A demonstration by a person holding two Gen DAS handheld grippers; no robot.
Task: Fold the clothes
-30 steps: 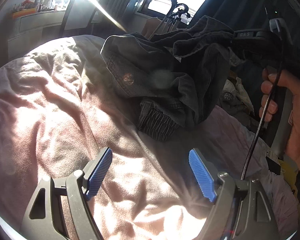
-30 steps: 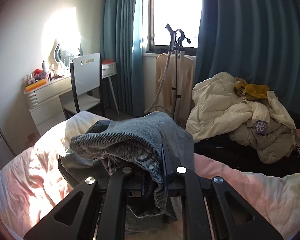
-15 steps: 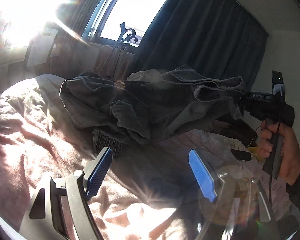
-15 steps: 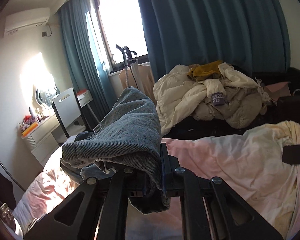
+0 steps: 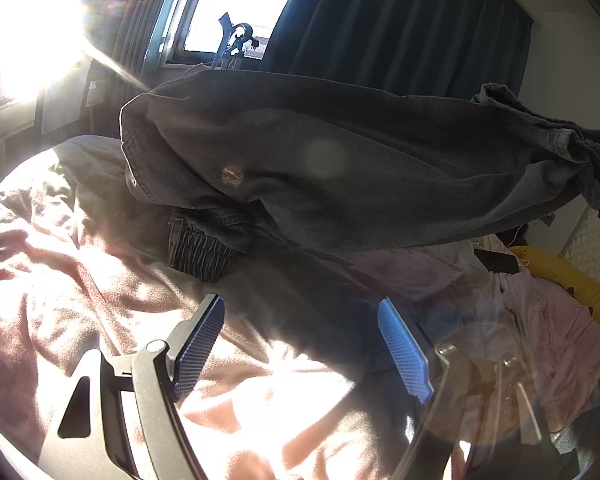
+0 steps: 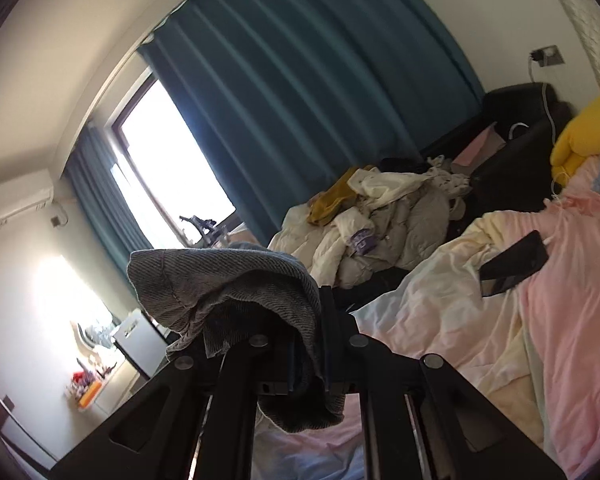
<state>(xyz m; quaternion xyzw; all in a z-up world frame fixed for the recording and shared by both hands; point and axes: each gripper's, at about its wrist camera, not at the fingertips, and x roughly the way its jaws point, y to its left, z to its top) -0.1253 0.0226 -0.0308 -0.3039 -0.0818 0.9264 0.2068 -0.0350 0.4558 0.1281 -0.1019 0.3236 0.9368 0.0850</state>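
There are two grippers, left (image 5: 300, 344) and right (image 6: 308, 344). One grey jeans (image 5: 340, 168), one phone (image 6: 514, 264), one yellow pillow (image 6: 584, 128), one pile of clothes (image 6: 380, 216), one window (image 6: 168, 168), one air conditioner (image 6: 16, 204), one chair (image 6: 136, 340)

Both wrist views close over bed (image 5: 80, 280), sharing window (image 6: 172, 168).

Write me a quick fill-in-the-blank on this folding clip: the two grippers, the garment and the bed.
1. The right gripper is shut on the grey ____.
2. The left gripper has its blue pads apart and holds ____.
3. The phone lies on the ____ bedding.
4. One end of the jeans hangs in the air; the other rests on the ____.

Missing words: jeans; nothing; pink; bed
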